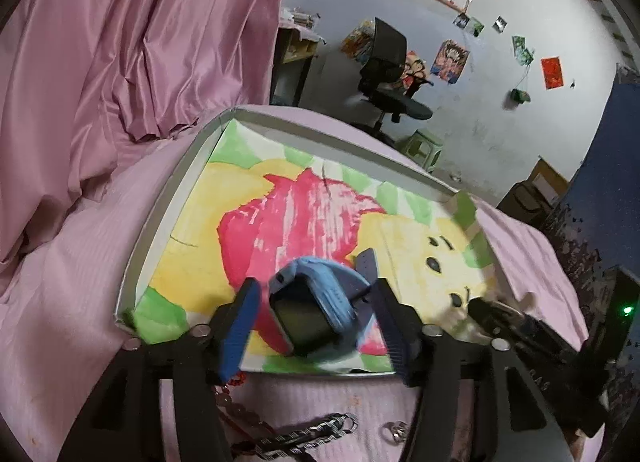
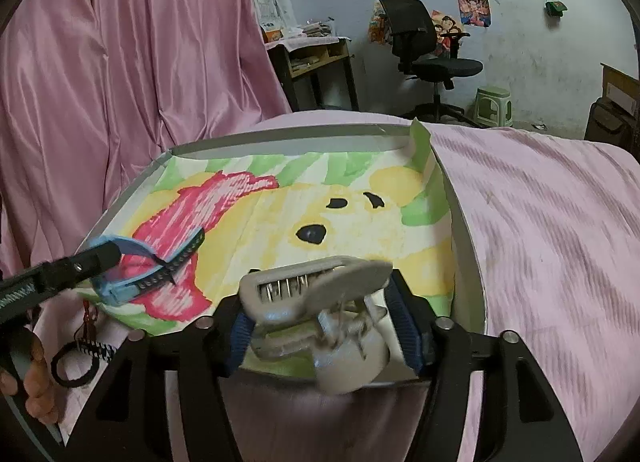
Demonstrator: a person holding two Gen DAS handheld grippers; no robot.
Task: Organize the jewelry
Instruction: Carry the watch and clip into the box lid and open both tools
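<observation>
Left wrist view: the left gripper [image 1: 316,302] clamps a blue smartwatch [image 1: 316,302] over the shallow box's [image 1: 168,201] near edge. Right gripper [image 2: 326,314] grips a grey hair claw clip [image 2: 320,302] above the same edge; the painted bear sheet [image 2: 360,213] lies beyond.

wall [image 2: 520,45]: pale, posters | curtain [image 2: 120,61]: pink | office chair [image 2: 424,49]: black | stool [image 2: 494,105]: green | desk [image 2: 316,61]: cluttered

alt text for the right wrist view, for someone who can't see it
The right gripper holds a pale grey claw hair clip over the near edge of a shallow box lined with a yellow, pink and green bear drawing. At left, the left gripper holds a blue watch over the box, which sits on pink bedding.
</observation>
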